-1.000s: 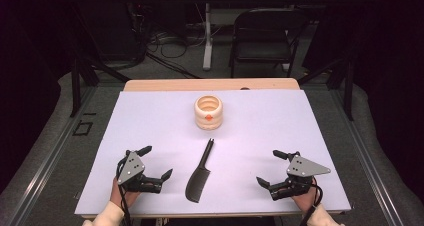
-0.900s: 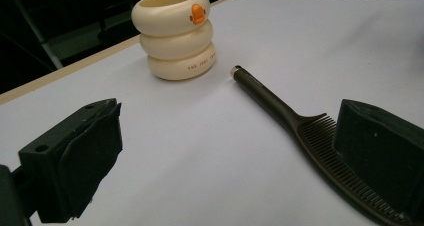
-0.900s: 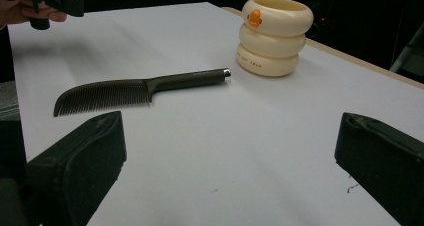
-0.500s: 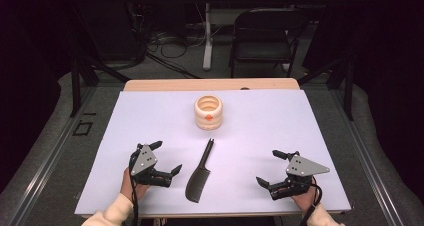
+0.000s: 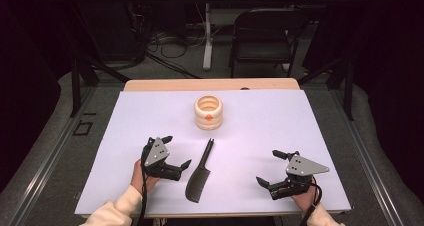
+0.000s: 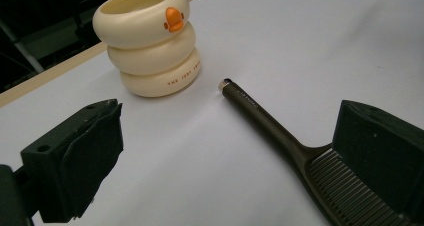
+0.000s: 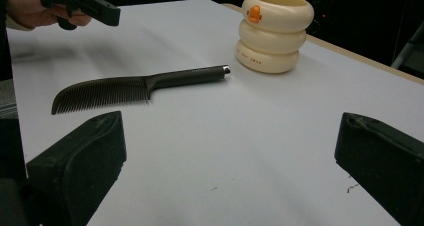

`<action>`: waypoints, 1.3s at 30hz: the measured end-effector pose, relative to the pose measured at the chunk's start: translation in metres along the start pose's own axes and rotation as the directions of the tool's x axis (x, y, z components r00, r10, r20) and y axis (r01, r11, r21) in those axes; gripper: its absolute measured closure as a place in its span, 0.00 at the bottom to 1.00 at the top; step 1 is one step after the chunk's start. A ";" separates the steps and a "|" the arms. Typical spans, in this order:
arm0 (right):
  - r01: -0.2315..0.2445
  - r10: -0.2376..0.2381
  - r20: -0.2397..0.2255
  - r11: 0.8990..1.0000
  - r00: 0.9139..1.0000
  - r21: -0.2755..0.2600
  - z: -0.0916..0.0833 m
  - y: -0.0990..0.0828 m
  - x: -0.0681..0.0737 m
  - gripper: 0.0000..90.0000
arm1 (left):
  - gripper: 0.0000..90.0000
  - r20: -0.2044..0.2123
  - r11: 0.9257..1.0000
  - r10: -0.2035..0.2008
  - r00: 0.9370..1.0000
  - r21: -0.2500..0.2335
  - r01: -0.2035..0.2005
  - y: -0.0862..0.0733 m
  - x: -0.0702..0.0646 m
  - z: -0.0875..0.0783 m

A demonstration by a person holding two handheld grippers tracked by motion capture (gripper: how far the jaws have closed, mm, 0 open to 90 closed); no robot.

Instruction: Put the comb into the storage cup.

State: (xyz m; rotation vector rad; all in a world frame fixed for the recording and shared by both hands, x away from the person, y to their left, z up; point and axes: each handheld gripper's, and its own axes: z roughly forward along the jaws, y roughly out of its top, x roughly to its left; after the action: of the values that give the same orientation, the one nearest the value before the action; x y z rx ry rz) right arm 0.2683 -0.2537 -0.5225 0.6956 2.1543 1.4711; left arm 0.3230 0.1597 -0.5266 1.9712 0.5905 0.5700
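The left gripper [image 5: 176, 152] has slid rightward across the table over the last second and now sits just beside the comb [image 5: 199, 175], its jaws spread wide and empty. In the left gripper view one jaw already overlaps the comb's [image 6: 300, 156] toothed end while the other stands well off over the bare white table [image 6: 320, 46]. That approach suggests the comb is about to be picked up; no grasp has been made yet. The comb lies flat, its handle pointing toward the cream duck-faced ringed cup [image 5: 208, 112], which stands upright farther back. The right gripper [image 5: 277, 167] has not moved, resting open and empty near the table's front edge.
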 end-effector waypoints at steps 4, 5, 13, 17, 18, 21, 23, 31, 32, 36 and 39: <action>-0.001 0.001 0.002 1.000 1.000 0.000 0.000 0.000 0.001 0.00 | 0.00 0.015 1.000 0.003 1.000 0.008 -0.003 0.004 -0.001 0.006; 0.003 -0.003 0.001 1.000 1.000 -0.002 0.000 0.000 0.001 0.00 | 0.00 0.016 1.000 0.005 1.000 0.010 -0.005 0.004 -0.002 0.008; 0.003 -0.003 0.000 1.000 1.000 -0.002 0.000 0.000 0.001 0.00 | 0.00 0.030 1.000 0.006 1.000 0.022 -0.006 0.010 -0.002 0.018; 0.000 0.000 -0.001 1.000 1.000 -0.002 0.000 0.000 0.001 0.00 | 0.00 0.035 0.999 0.004 0.999 0.032 -0.005 0.013 -0.002 0.025; 0.003 -0.003 0.000 1.000 1.000 -0.002 0.000 0.000 0.001 0.00 | 0.00 0.038 0.999 0.008 0.999 0.037 -0.009 0.014 -0.002 0.027; 0.001 -0.001 0.000 1.000 1.000 0.000 0.000 0.000 0.001 0.00 | 0.00 0.041 0.999 0.012 0.999 0.036 -0.014 0.017 -0.003 0.031; 0.000 0.000 -0.001 1.000 1.000 0.001 0.000 0.000 0.000 0.00 | 0.00 0.050 0.999 0.013 0.999 0.038 -0.014 0.018 -0.002 0.034; 0.001 -0.001 -0.001 1.000 1.000 0.000 0.000 0.000 0.001 0.00 | 0.00 0.059 0.999 0.020 0.998 0.045 -0.022 0.027 -0.003 0.044; 0.000 0.000 -0.003 1.000 1.000 0.002 0.000 0.000 0.001 0.00 | 0.00 0.061 0.999 0.018 0.998 0.047 -0.021 0.028 -0.004 0.044; 0.002 -0.002 0.002 1.000 1.000 -0.003 0.000 0.000 0.000 0.00 | 0.00 0.074 0.998 0.019 0.997 0.055 -0.024 0.030 -0.005 0.051; -0.001 0.001 -0.005 1.000 1.000 0.005 0.001 0.000 0.000 0.00 | 0.00 0.077 0.998 0.022 0.997 0.063 -0.027 0.032 -0.005 0.054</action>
State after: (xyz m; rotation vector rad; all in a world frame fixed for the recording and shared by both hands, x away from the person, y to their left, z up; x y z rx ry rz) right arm 0.2690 -0.2528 -0.5230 0.6961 2.1620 1.4699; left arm 0.3578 0.1071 -0.5223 2.0529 0.5440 0.4940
